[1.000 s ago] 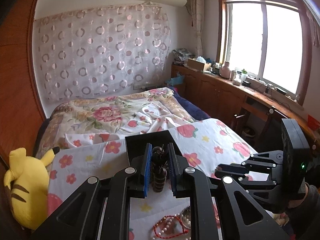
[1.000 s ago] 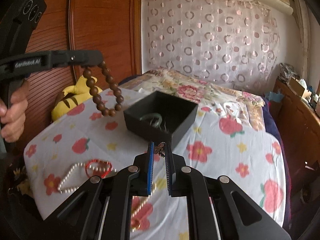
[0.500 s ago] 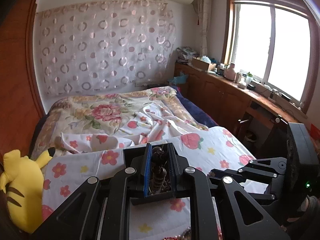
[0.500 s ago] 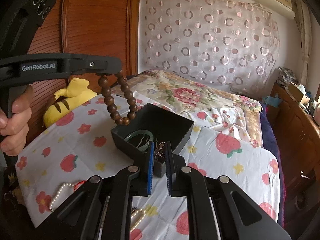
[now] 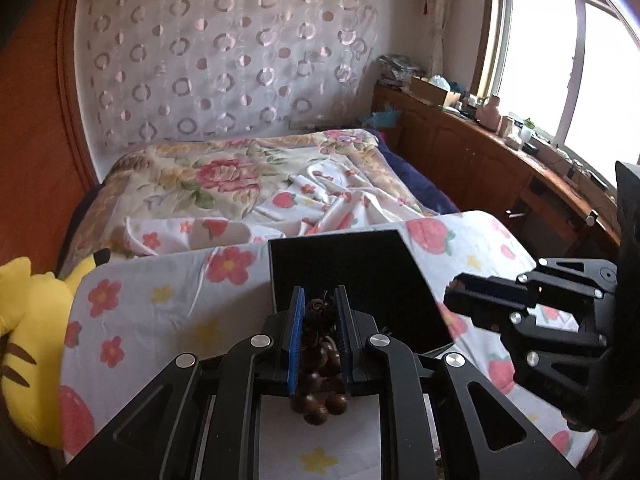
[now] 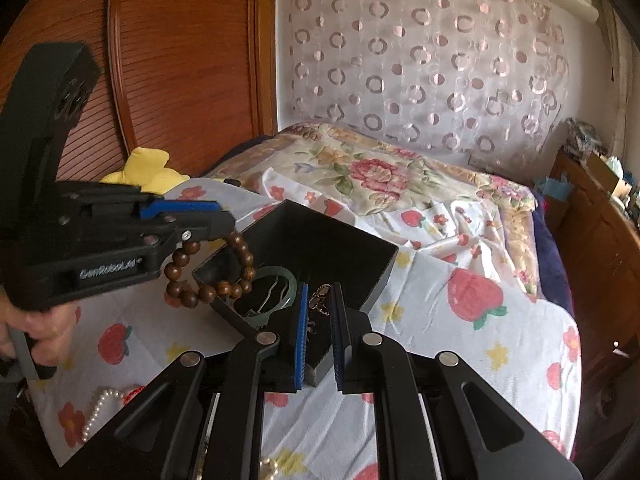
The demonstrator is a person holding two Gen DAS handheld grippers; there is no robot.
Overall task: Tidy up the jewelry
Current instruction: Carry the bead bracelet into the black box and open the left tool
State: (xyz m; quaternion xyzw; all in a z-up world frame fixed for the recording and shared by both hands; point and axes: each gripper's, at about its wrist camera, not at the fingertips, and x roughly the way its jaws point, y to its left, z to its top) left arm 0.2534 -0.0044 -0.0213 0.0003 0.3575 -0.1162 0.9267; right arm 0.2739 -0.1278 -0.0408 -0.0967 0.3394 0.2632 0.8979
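A black open box (image 6: 320, 248) stands on the strawberry-print sheet; it also shows in the left wrist view (image 5: 348, 276). A green bangle (image 6: 276, 276) lies inside it. My left gripper (image 5: 319, 304) is shut on a brown wooden bead bracelet (image 5: 320, 384), which hangs over the box's left rim in the right wrist view (image 6: 216, 280). My right gripper (image 6: 320, 296) is shut on a thin gold chain (image 6: 320, 300) at the box's near edge. In the left wrist view the right gripper (image 5: 460, 296) is at the box's right side.
A pearl necklace (image 6: 100, 404) and a red bracelet (image 6: 134, 394) lie on the sheet at the lower left. A yellow plush toy (image 5: 28, 352) sits at the left by the wooden wardrobe (image 6: 168, 60). A floral quilt (image 6: 380, 172) covers the bed beyond.
Both grippers have moved forward and down to the box. The bead bracelet now hangs over the box's left rim, and the gold chain is at its near edge.
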